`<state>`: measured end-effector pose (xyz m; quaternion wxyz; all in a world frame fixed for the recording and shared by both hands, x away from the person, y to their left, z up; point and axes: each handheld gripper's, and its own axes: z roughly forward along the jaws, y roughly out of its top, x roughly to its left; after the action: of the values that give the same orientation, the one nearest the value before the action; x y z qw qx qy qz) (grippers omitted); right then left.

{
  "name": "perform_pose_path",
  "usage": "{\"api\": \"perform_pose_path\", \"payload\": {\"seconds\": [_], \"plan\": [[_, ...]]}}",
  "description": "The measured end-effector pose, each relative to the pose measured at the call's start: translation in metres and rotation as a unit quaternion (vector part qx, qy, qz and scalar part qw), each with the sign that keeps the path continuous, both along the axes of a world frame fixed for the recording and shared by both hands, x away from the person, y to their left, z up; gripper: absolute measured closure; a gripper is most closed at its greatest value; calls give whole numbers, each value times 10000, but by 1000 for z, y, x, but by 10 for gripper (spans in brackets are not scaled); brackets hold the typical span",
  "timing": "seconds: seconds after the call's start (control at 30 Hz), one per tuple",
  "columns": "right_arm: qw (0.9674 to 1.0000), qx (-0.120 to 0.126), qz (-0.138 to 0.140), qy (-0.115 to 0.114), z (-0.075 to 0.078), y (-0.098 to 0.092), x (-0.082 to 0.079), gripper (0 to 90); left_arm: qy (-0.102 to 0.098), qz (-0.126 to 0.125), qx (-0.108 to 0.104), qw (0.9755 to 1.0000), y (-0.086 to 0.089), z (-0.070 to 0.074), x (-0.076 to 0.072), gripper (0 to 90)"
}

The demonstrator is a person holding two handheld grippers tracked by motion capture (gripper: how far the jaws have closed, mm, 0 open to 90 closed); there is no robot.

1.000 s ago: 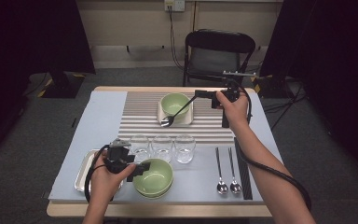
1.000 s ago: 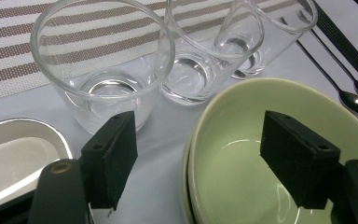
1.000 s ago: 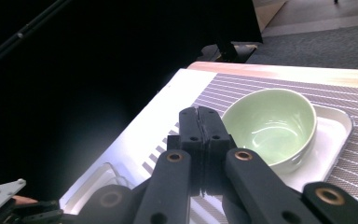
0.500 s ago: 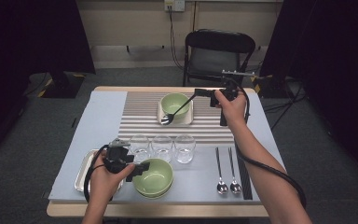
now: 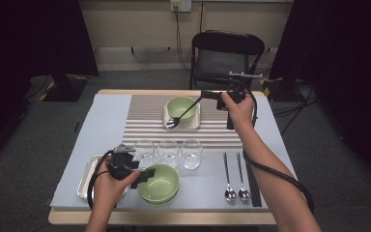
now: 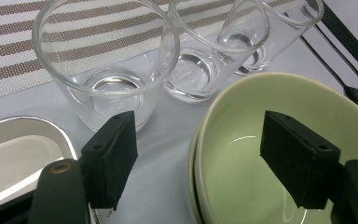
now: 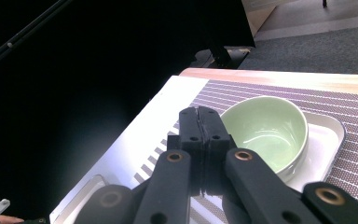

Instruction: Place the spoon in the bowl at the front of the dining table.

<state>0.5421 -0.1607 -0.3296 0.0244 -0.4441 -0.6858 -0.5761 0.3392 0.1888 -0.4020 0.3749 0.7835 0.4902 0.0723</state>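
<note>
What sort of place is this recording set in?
Probably a staged recording room, not a home: a table laid with a striped mat, dark curtains on both sides, and a folding chair by a bare wall.

You have nothing to read here: no word, label, brand, number or sign can be made out on anything on the table or behind it, in the high view or in either gripper view.
</note>
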Motion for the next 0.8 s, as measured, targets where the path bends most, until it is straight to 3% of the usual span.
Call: {"api": "perform_pose_path", "payload": {"seconds": [0.8], "plan": [[9998,116,-162,24,0,-3,11,899,7,9,14,10000,1,0,-1,272]]}}
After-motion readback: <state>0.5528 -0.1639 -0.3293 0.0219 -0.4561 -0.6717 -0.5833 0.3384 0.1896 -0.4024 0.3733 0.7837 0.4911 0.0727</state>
